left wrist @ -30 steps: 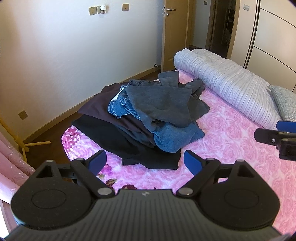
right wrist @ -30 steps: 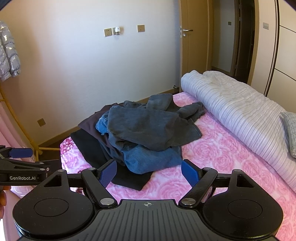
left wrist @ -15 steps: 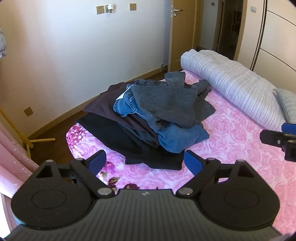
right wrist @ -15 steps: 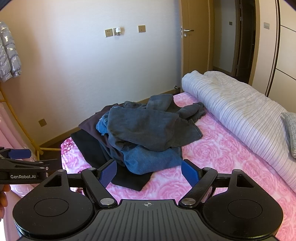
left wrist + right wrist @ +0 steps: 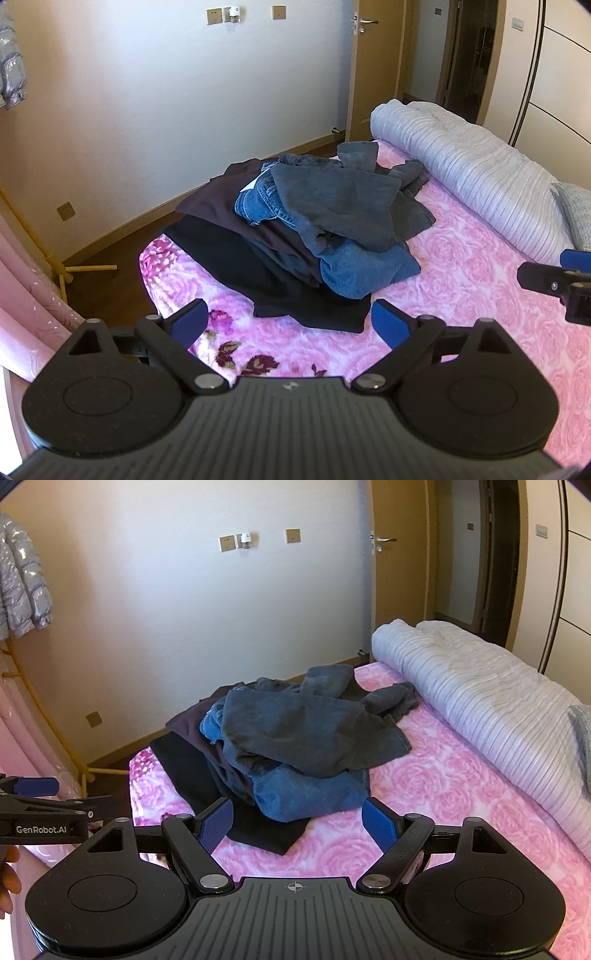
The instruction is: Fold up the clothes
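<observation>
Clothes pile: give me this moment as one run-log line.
stage: pre-grasp | left gripper: open, empty, jaws just widened | right gripper: open, empty | clothes pile: unfolded, untouched on bed

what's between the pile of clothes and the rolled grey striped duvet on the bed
Only bare pink rose-patterned bedspread separates the pile of dark and denim clothes from the rolled grey striped duvet, clearest in the right wrist view.

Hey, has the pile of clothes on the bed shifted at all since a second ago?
No. The pile of clothes lies the same against the rolled striped quilt and pink rose bedspread; neither open gripper touches it.
</observation>
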`<move>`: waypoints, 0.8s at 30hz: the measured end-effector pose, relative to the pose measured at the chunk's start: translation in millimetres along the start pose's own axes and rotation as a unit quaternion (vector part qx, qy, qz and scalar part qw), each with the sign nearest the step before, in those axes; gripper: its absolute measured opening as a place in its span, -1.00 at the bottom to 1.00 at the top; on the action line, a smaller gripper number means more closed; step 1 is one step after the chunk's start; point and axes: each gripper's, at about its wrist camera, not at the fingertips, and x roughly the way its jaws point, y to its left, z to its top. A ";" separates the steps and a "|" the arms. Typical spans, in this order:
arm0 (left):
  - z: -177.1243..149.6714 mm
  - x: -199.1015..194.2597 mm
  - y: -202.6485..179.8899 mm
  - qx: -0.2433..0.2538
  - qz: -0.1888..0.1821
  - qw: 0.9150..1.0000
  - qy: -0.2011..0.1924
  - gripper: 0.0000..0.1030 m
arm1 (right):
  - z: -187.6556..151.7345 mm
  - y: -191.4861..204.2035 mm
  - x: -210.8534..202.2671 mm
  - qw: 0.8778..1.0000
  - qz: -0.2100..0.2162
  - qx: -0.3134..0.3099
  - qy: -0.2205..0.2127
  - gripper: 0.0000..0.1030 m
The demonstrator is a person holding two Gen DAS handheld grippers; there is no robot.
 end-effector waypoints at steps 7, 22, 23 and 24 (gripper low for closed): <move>-6.8 -8.1 -0.9 -0.013 0.011 1.000 -0.002 0.96 | -3.5 -0.3 -2.0 1.000 0.015 -0.012 -0.001 0.56; 7.8 21.5 1.4 -0.010 -0.010 1.000 -0.002 0.96 | -1.0 -8.5 12.8 1.000 -0.005 -0.007 0.008 0.56; 11.2 28.3 2.7 -0.008 -0.014 1.000 -0.003 0.96 | 0.3 -9.1 17.3 1.000 -0.009 -0.005 0.010 0.56; 14.6 35.7 3.8 -0.005 -0.019 1.000 -0.003 0.96 | 1.8 -9.8 22.3 1.000 -0.013 -0.004 0.013 0.56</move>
